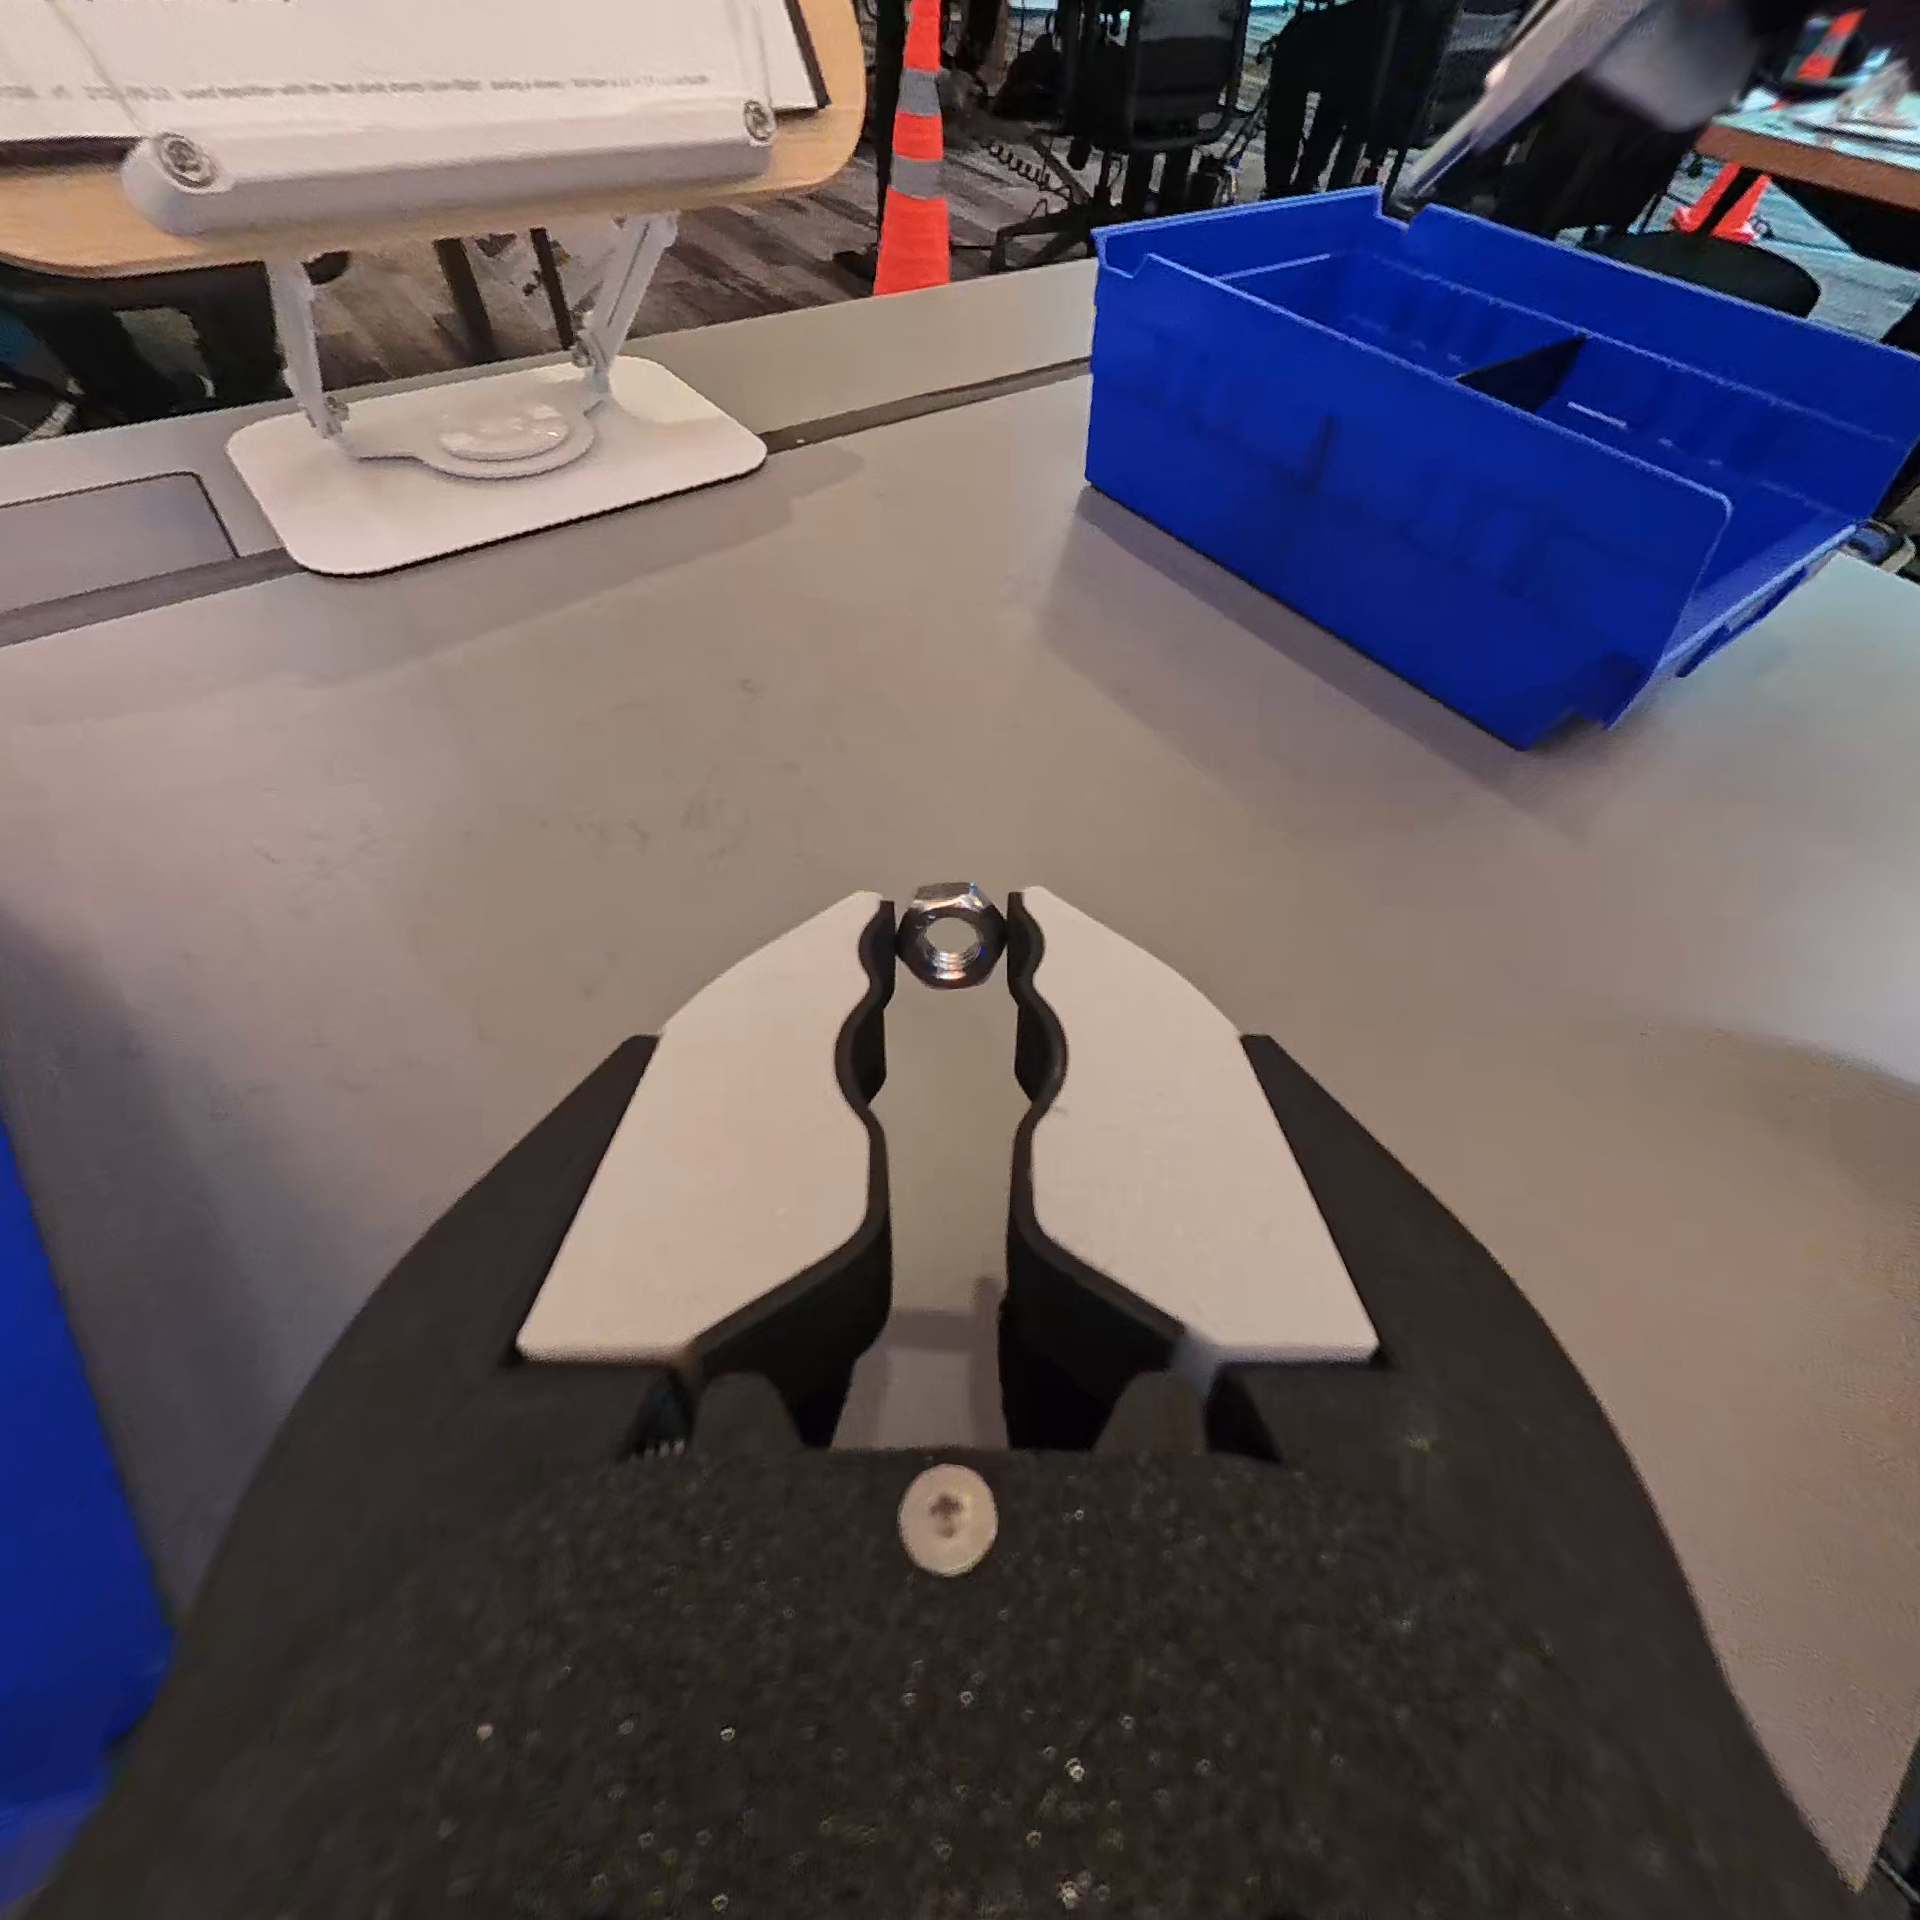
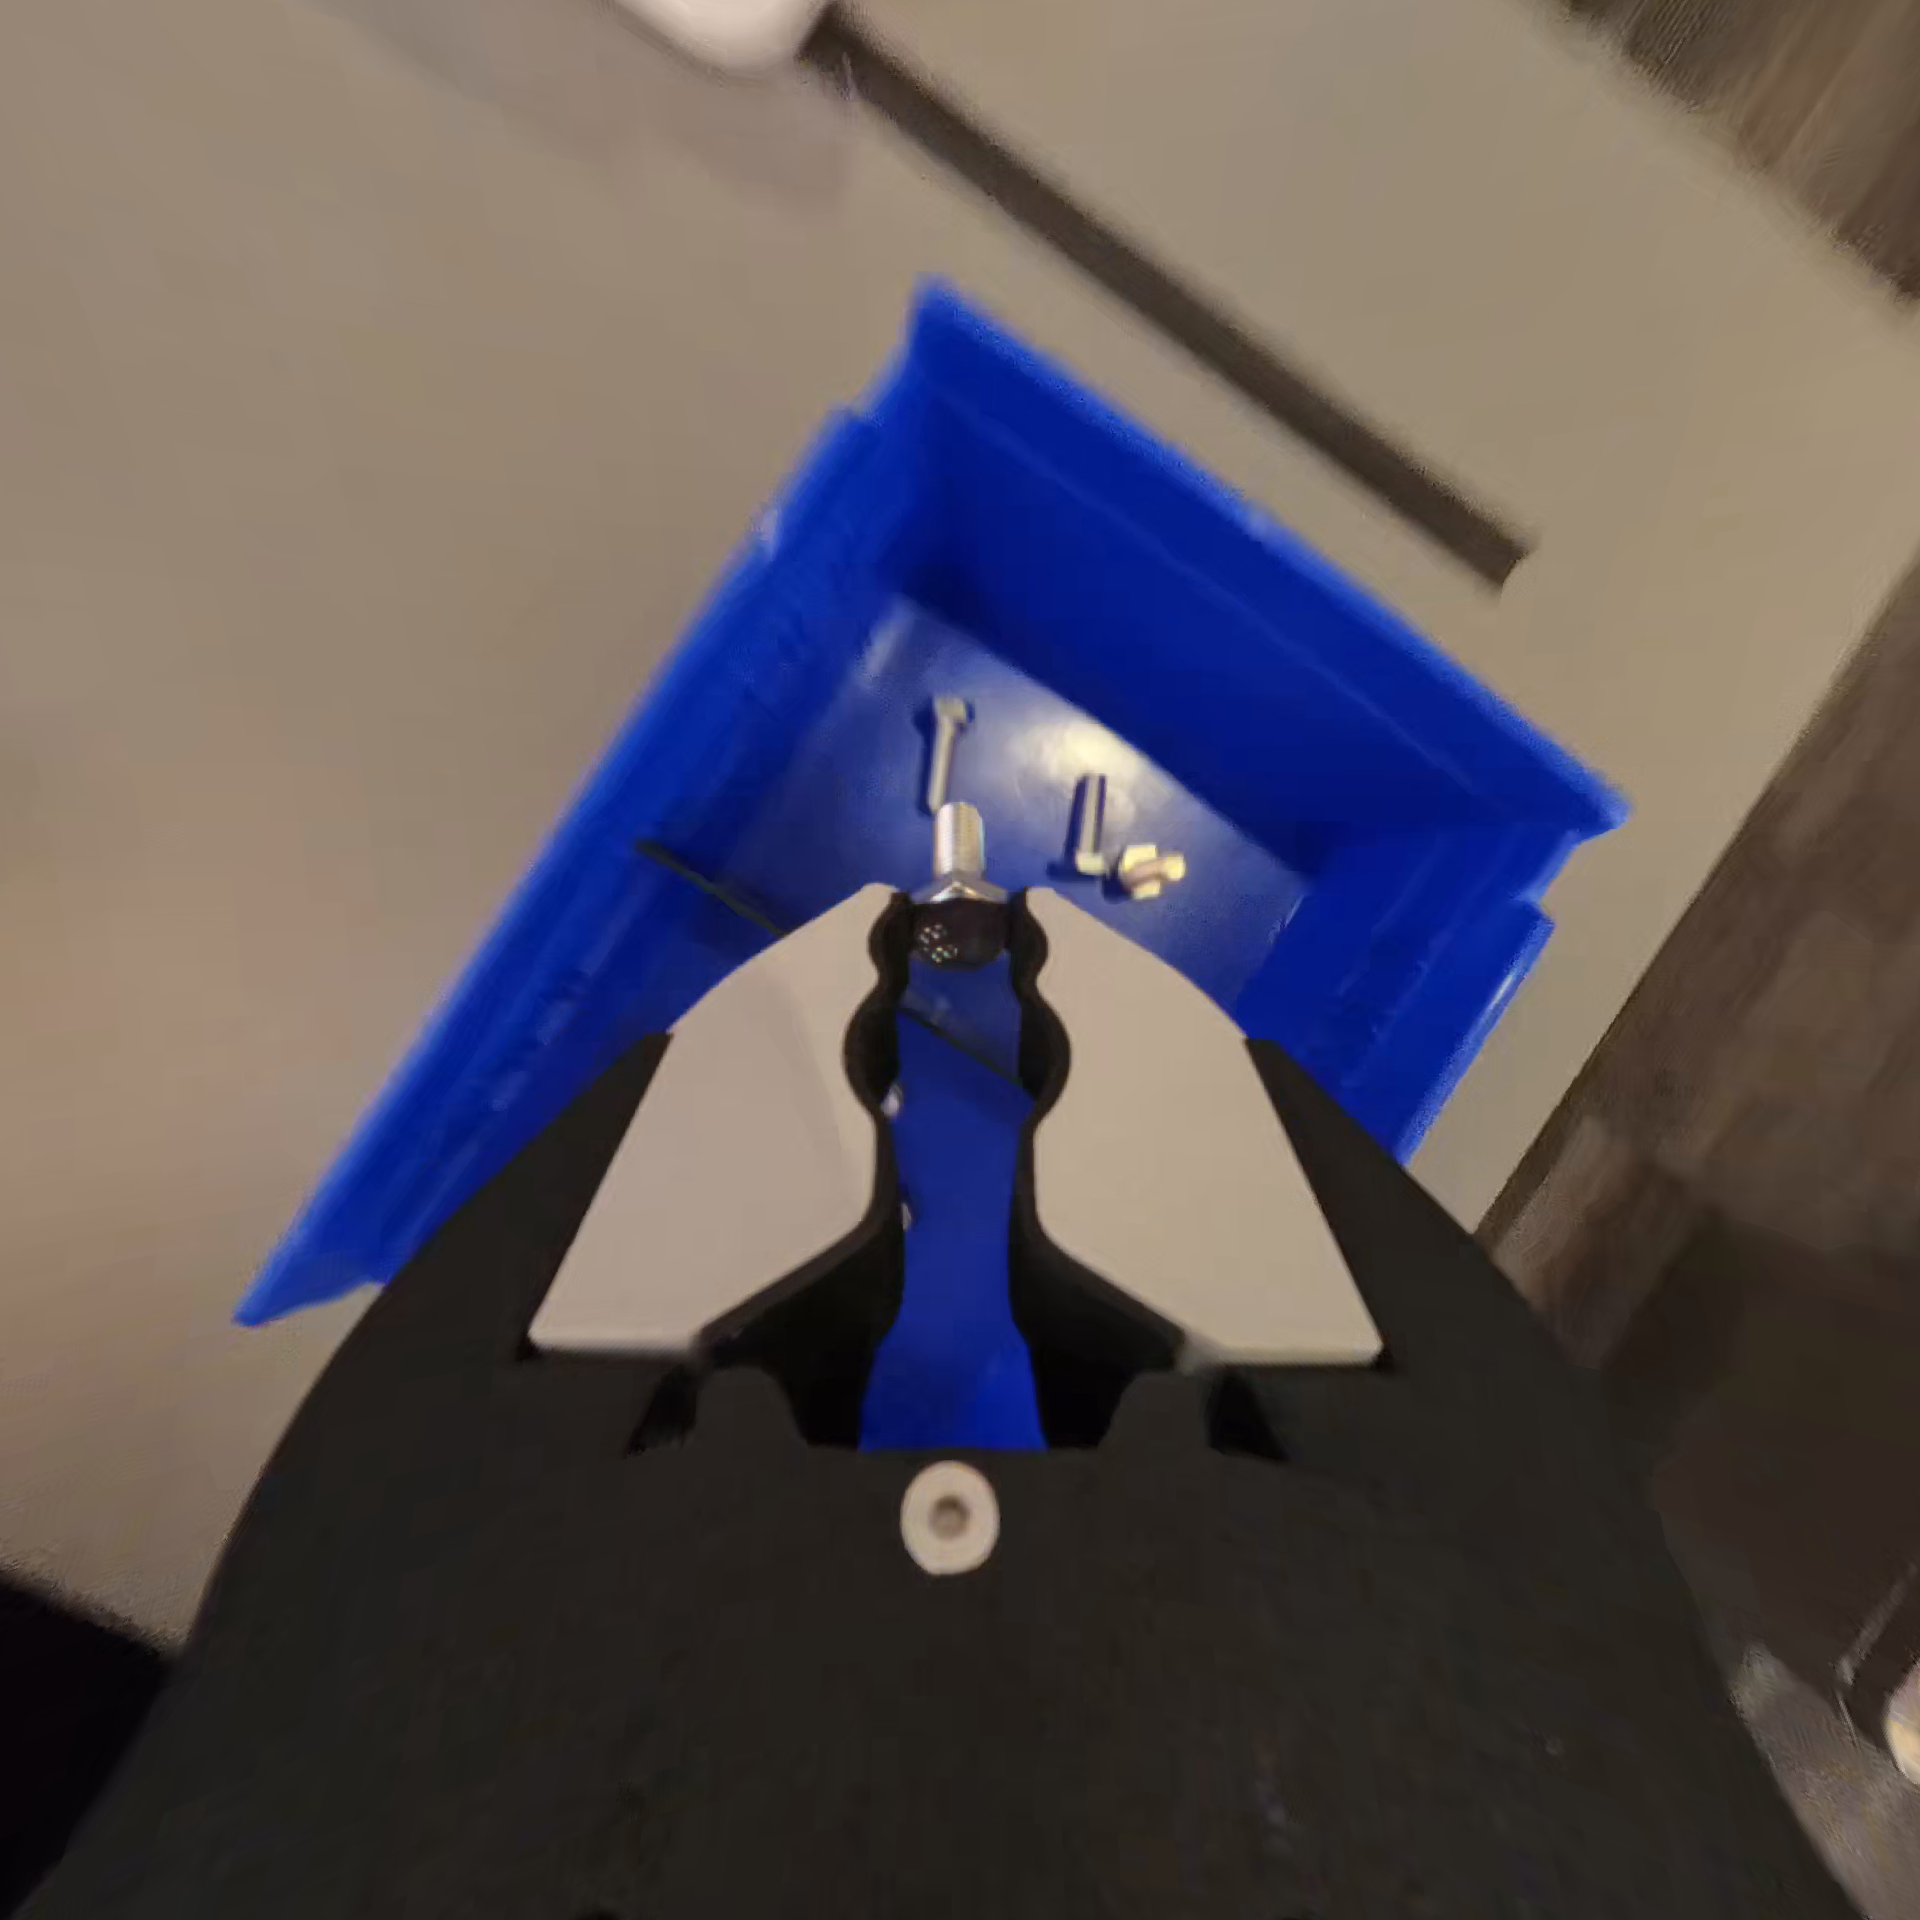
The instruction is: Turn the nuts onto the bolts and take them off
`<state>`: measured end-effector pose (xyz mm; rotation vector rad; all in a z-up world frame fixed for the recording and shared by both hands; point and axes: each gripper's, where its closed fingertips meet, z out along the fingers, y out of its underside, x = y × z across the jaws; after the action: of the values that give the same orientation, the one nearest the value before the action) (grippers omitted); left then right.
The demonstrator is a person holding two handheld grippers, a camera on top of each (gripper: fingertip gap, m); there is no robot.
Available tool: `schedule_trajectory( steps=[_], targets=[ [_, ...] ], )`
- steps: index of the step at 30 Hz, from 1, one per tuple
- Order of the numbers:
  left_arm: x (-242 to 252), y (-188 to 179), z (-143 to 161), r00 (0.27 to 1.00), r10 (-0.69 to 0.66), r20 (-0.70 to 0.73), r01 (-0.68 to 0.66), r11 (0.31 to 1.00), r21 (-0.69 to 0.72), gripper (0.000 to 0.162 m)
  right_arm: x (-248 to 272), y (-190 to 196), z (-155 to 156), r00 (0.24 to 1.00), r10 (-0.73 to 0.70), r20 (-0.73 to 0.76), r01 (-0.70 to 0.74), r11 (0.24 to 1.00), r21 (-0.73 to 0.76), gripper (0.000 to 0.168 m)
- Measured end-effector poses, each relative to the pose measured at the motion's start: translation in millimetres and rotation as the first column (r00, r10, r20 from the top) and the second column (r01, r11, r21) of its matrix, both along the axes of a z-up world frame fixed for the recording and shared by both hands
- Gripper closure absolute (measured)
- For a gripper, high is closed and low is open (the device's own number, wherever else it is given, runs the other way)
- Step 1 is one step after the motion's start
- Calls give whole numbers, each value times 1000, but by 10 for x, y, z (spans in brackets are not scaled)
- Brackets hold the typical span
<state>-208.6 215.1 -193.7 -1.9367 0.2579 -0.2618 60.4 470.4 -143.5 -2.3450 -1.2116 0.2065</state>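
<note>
Right wrist view: bin [image 2: 1195,582] holds bolts [image 2: 1086,826]

The right wrist view is smeared with motion blur, so the blue bin [image 2: 1164,582] has soft edges and the small metal parts [image 2: 1117,847] on its floor cannot be told apart as bolts or nuts with any certainty. The head of the bolt [image 2: 954,868] sits partly hidden between the fingertips. The near end of the bin is covered by the right gripper [image 2: 956,914]. In the left wrist view, a second blue object [image 1: 62,1475] is cut off by the left edge, the white stand [image 1: 488,436] loses its top to the upper edge, and a blurred grey shape [image 1: 1621,73] at the upper right is unreadable. The bin's floor [image 1: 1527,374] there is mostly hidden by its walls.
</note>
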Motion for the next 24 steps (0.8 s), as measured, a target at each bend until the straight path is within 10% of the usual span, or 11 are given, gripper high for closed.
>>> schedule_trajectory(
  steps=[5,13,20,24],
  targets=[
    [65,10,-46,1000,-24,7,25,999,-33,143,150,174,-750,950,136,281,-44,950,-310,149],
    [13,11,-136,999,-23,38,26,997,-76,143,52,303,-1184,888,198,415,-28,924,-382,149],
    [-26,13,-150,999,-20,50,24,996,-90,143,-22,309,-1114,898,218,382,-77,933,-352,128],
    [-38,6,-130,999,-23,46,26,996,-84,143,-28,308,-416,958,133,254,-97,984,-149,116]
  ],
)
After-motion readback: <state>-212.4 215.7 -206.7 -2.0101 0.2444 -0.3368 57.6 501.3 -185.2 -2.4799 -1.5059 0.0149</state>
